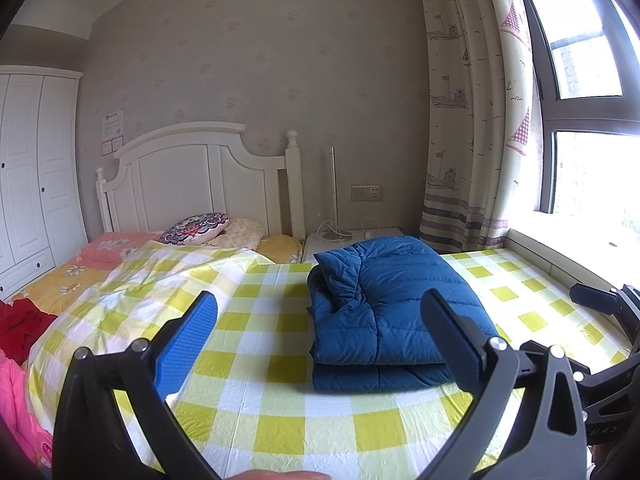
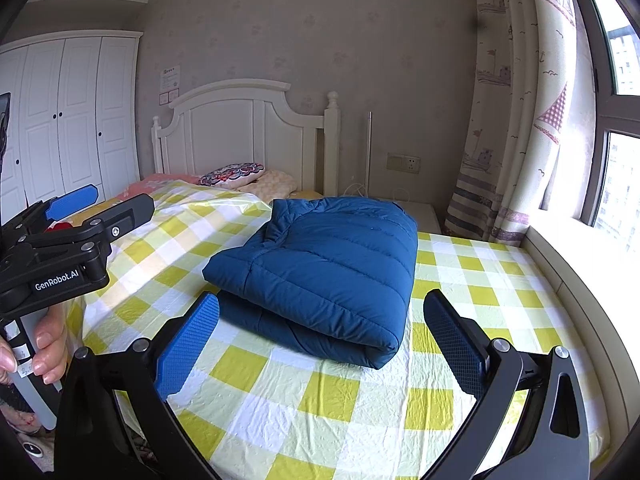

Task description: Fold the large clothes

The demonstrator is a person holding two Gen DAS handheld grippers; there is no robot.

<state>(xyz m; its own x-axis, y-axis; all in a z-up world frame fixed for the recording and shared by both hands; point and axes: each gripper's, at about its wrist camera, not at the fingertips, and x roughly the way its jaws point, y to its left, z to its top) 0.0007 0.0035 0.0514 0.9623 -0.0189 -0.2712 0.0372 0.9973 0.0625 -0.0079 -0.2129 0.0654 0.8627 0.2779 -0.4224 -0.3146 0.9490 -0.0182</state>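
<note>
A blue quilted down jacket (image 1: 384, 304) lies folded into a thick rectangle on the yellow-and-white checked sheet (image 1: 280, 412); it also shows in the right wrist view (image 2: 324, 268). My left gripper (image 1: 320, 320) is open and empty, held above the sheet just short of the jacket's near edge. My right gripper (image 2: 322, 320) is open and empty, held in front of the jacket's folded end. The left gripper also shows from the side in the right wrist view (image 2: 100, 204), open, left of the jacket.
A white headboard (image 1: 200, 172), pillows (image 1: 196, 228) and a white nightstand (image 1: 352, 240) stand at the far end. Red clothes (image 1: 20, 328) and pink clothes (image 1: 16, 408) lie at the left bed edge. A window ledge (image 2: 580, 264) and curtain (image 2: 520, 120) border the right side. A wardrobe (image 2: 60, 120) stands left.
</note>
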